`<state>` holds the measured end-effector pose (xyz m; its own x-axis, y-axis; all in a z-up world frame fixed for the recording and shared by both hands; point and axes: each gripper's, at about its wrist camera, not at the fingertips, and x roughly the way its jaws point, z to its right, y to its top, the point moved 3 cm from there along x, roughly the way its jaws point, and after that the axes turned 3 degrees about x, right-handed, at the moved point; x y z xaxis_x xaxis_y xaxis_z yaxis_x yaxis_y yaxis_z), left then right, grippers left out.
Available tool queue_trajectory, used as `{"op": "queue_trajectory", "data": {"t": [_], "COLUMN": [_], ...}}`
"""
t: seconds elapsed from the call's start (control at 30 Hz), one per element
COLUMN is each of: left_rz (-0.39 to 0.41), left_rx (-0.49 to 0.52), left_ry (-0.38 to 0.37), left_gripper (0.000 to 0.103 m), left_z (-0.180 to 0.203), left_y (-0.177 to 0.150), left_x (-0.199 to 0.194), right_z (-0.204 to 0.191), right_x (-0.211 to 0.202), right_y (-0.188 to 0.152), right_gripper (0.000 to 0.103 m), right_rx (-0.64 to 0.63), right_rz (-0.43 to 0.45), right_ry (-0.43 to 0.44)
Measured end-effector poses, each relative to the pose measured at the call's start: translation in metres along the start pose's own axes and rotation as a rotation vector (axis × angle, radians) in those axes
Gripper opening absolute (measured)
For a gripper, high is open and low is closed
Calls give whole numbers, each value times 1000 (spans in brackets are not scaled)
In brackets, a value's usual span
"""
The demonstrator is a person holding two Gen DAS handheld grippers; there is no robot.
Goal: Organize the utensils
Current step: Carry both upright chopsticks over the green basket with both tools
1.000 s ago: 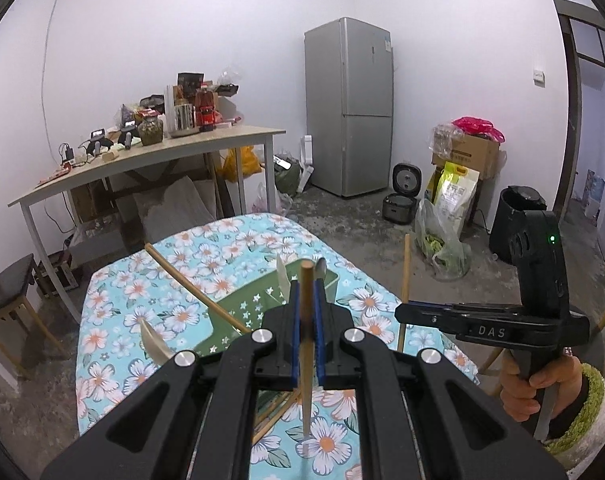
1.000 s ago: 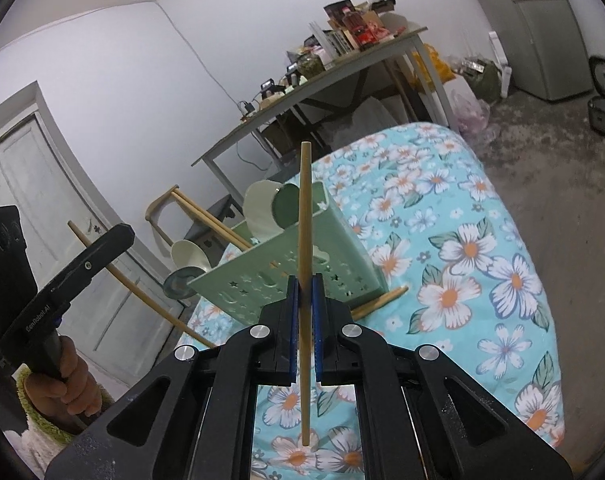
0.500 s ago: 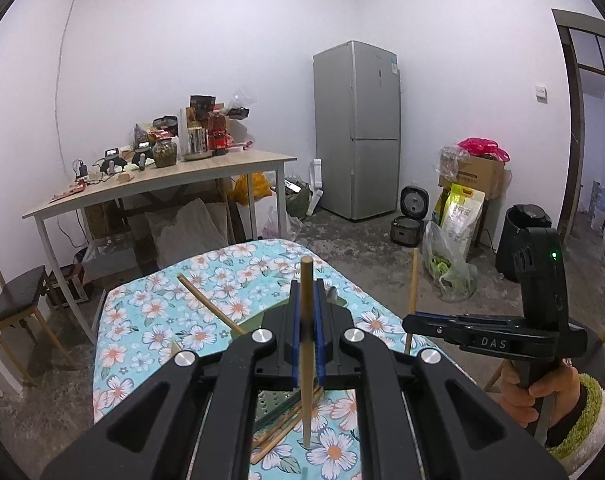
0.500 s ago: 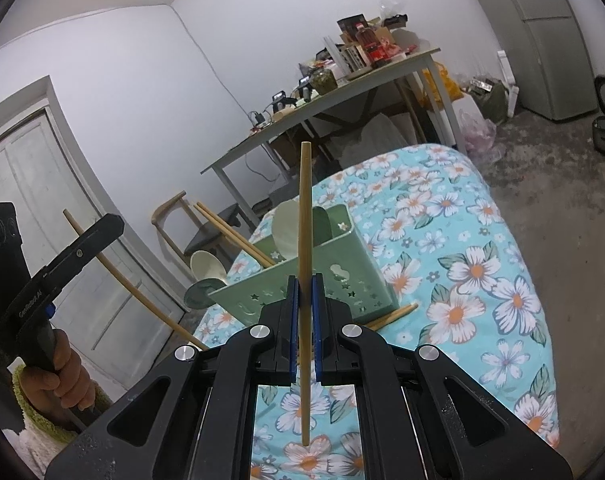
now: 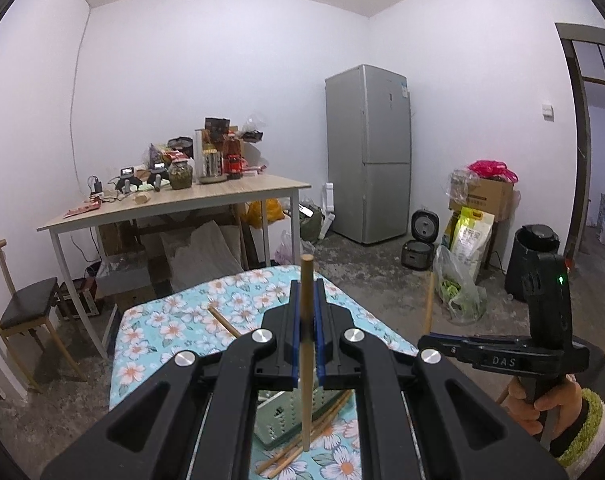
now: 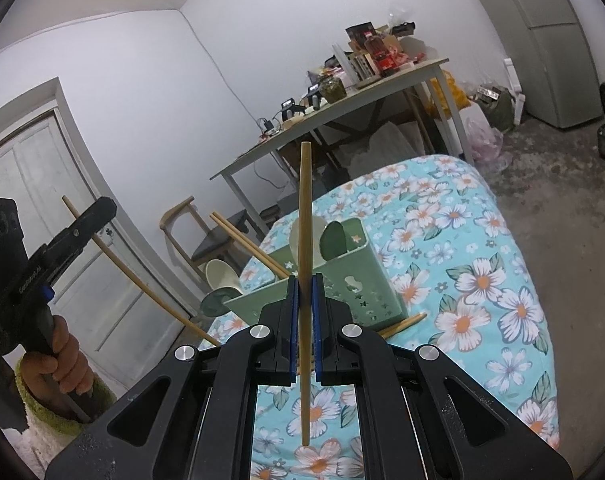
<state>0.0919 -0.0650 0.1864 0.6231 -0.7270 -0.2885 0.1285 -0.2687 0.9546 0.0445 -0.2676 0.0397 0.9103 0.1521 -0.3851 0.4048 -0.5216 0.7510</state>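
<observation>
My left gripper [image 5: 307, 312] is shut on a wooden chopstick [image 5: 306, 392] held upright above the floral table. My right gripper [image 6: 305, 304] is shut on another wooden chopstick [image 6: 304, 240], also upright. A green utensil caddy [image 6: 354, 280] stands on the table just beyond the right gripper, with spoons [image 6: 334, 238] and chopsticks [image 6: 246, 242] sticking out of it. In the left wrist view the caddy [image 5: 278, 420] shows below the fingers. Loose chopsticks [image 5: 322, 432] lie beside it. The left gripper also shows at the left of the right wrist view [image 6: 86, 220].
The floral tablecloth [image 6: 482, 280] covers a small table. A cluttered wooden desk [image 5: 206, 196], a chair [image 5: 22, 308], a fridge [image 5: 368, 152], bags and a rice cooker [image 5: 420, 236] stand around the room. A white door [image 6: 42, 208] is at the left.
Both grippers have risen and tilted up with their chopsticks. The caddy has dropped lower in both views and more of the room shows.
</observation>
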Motion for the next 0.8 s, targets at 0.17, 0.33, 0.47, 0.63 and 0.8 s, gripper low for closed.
{"op": "queue_trajectory", "data": {"t": [0.17,0.33,0.47,0.63,0.8], "left_rz": [43,95,147,218,221], "left_rx": [-17,-22,-32,-50,-82], "left_ry": [21,42,59,73,76], "left_gripper": [5,5,5,5,5], "left_z": [-11,-16,-21,-29,-37], "left_y": [12,29,45,69,77], "left_x": [-6,-7,-8,-2,28], "right_z": [2,6,6,8,13], "right_x": [3,5,7,10,14], "right_y": [0,-1,-1,0,1], "right_gripper": [5,5,4,4,4], "right_rx": [6,15,19,25,35], "right_rz": [-3,-10,-12,-18,-25], "right_ry": [10,17,21,21,16]}}
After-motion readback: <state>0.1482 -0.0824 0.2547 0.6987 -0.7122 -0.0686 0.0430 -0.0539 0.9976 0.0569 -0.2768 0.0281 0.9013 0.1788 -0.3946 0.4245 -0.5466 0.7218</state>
